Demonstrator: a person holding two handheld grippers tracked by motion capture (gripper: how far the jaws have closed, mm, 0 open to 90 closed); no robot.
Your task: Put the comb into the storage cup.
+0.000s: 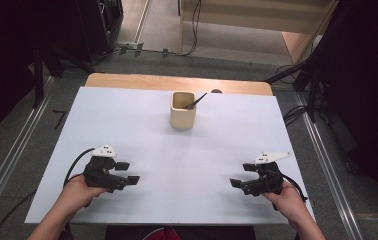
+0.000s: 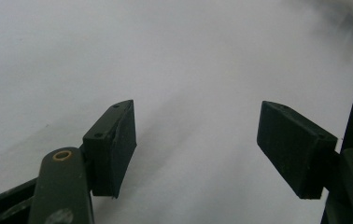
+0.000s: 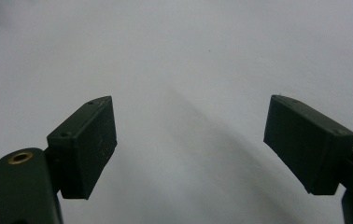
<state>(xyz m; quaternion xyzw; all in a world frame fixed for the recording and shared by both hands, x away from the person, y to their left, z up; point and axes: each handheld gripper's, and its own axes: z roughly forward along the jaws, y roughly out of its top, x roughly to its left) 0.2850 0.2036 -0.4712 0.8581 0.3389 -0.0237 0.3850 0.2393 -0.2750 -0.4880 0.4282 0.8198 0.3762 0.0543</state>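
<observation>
White counter, mostly bare. Left hand-held gripper near front-left edge, jaws wide, holding nothing. Right hand-held gripper front-right, jaws wide, also holding nothing. Beige cup with dark utensil inside, at far centre, well apart from both.

A beige square cup stands upright mid-table — a dark utensil leans inside it.

The bench is seen from above its near edge, looking forward and down. Each tool view is set close over the white bench top, along that tool's own jaws; this bare white surface is shared with the high view.
</observation>
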